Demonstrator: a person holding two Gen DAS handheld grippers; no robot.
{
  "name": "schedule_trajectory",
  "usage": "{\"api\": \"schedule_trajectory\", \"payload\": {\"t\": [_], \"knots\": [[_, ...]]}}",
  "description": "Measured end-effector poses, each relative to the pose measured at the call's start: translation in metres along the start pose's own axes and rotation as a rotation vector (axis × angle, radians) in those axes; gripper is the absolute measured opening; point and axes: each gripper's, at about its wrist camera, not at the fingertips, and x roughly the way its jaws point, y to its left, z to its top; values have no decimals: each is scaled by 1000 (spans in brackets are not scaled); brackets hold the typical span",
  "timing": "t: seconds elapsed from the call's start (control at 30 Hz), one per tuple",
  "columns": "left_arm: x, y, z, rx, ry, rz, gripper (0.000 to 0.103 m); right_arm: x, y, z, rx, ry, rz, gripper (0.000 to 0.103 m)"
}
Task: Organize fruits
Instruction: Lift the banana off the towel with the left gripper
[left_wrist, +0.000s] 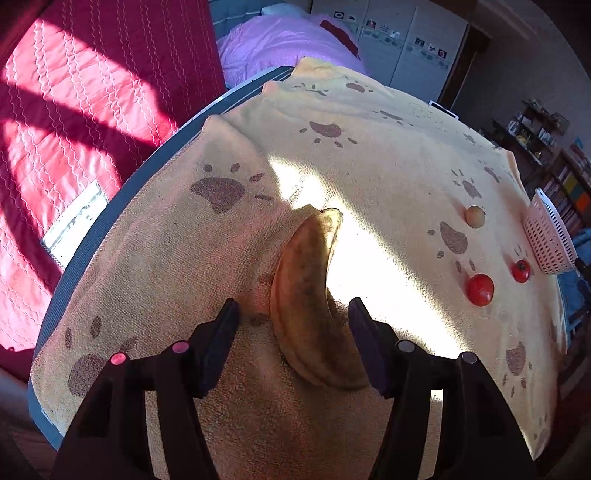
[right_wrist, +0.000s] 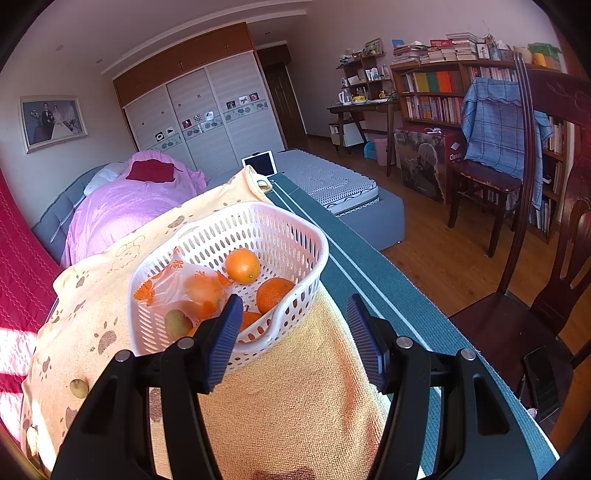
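1. Left wrist view, left portion: a red quilted bedspread (left_wrist: 74, 122) lies beyond the edge of the work surface, which is covered by a pale yellow terry towel printed with brown paw marks (left_wrist: 184, 258).
2. Centre: a curved, brown-spotted yellow banana (left_wrist: 306, 295) lies flat on the towel, between the jaws of the left gripper (left_wrist: 293, 314). The jaws stand released; a gap shows on each side and neither pad presses the fruit.
3. Right: a small round tan fruit (left_wrist: 475, 216), a larger red tomato (left_wrist: 480, 289) and a smaller red tomato (left_wrist: 521, 271) rest loose on the towel, well apart from the banana. A pink perforated plastic basket (left_wrist: 550, 236) sits at the far right edge.
4. Right wrist view: the same basket (right_wrist: 295, 229) appears white here and holds several oranges (right_wrist: 242, 265), a greenish kiwi-like fruit (identity uncertain) and a printed plastic bag. The right gripper (right_wrist: 293, 314) hovers just short of the rim, jaws released and empty.
5. Handling judgement: the banana looks ripe, so soft and easily bruised; light, with a dull, non-slippery skin. Grasp across the thick middle, closing gently and no further than needed. The tapered ends would likely pivot.
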Motion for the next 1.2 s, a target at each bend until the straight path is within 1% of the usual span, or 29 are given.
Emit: {"api": "schedule_trajectory", "payload": {"t": [0.07,0.13,0.27,0.3,0.33,0.4,0.53,0.63,0.7,0.77,0.83,0.97,1.07,1.2], "knots": [[2,-1,2,-13,-10,16,58,-1,1,0,-2,-3,-2,60],[5,-4,5,-14,-8,43,53,-1,2,0,-7,-7,-4,60],[12,-18,6,41,3,145,48,-3,3,-1,-14,-13,-8,60],[13,-21,6,50,2,161,46,-3,3,0,-16,-15,-11,60],[14,-23,7,59,1,169,40,-3,4,0,-18,-20,-15,60],[14,-26,8,67,-1,174,35,-6,6,-1,-34,-40,-32,60],[13,-21,11,39,-2,153,33,-19,22,-2,-117,-110,-62,60],[10,-17,12,29,-11,131,33,-34,40,-7,-190,-140,-37,60],[7,-15,13,19,-21,116,33,-44,51,-11,-218,-130,12,60],[3,-14,15,16,-37,106,32,-51,65,-18,-233,-90,86,60],[0,-13,18,14,-51,95,32,-52,82,-27,-256,-14,178,63],[-6,-13,25,9,-79,70,32,-53,124,-54,-328,133,341,63],[-11,-12,29,5,-97,49,32,-58,155,-75,-403,195,421,64],[-17,-9,31,-1,-114,28,32,-59,187,-98,-466,291,503,64]]}}
